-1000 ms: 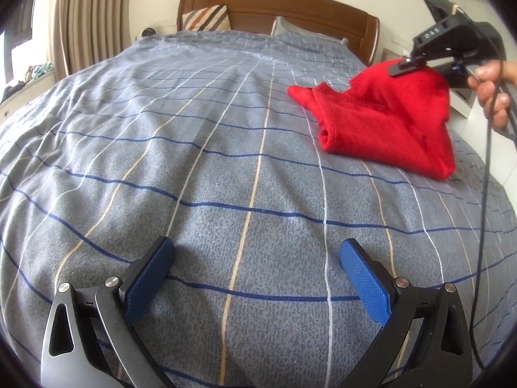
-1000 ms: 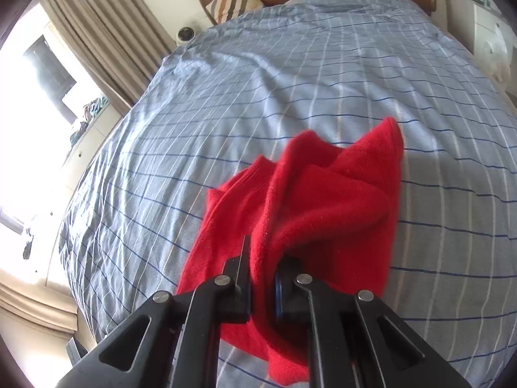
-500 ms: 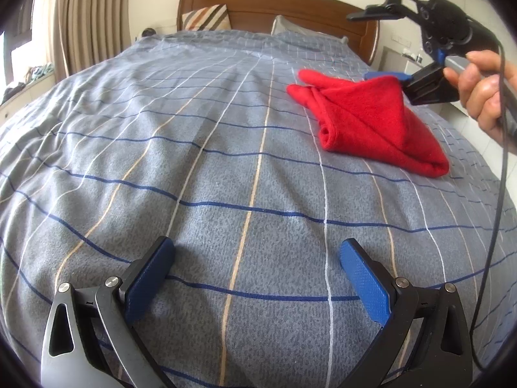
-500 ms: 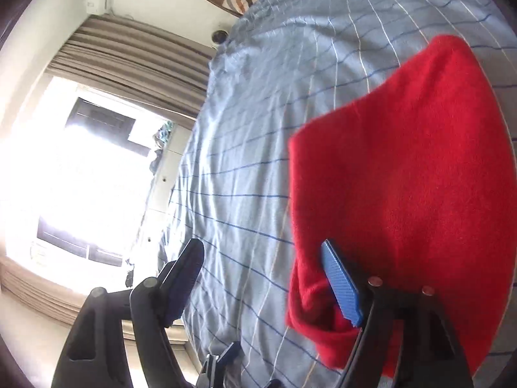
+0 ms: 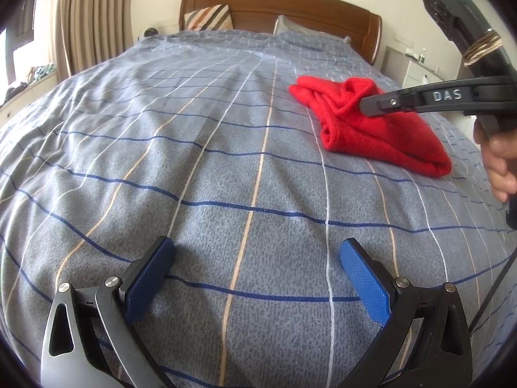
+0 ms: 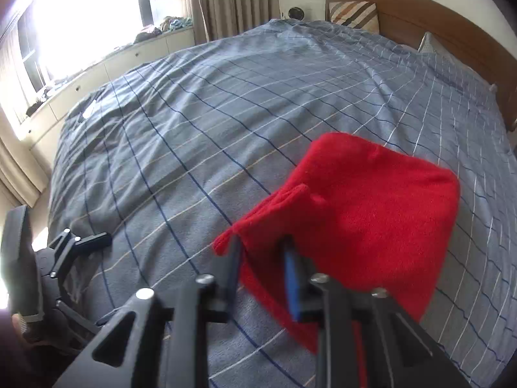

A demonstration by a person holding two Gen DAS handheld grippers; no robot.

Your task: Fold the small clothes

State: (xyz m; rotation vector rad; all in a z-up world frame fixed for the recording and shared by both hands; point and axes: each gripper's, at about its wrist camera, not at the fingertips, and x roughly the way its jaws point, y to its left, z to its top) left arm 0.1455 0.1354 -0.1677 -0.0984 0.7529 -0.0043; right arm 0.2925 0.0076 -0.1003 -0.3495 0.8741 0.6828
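1. A red knitted garment (image 5: 371, 129) is seen lying folded and bunched on the right half of the checked bed cover (image 5: 194, 161).
2. The right tool (image 6: 263, 258) is closed on a raised fold, apparently pinched; that view is blurred.
3. The left tool (image 5: 255, 274) is held apart, empty, above the cover.

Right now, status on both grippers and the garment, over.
Left gripper open, empty, over bare bedspread. Right gripper shut on a fold of red garment. Garment bunched, partly folded. Nothing in the way.
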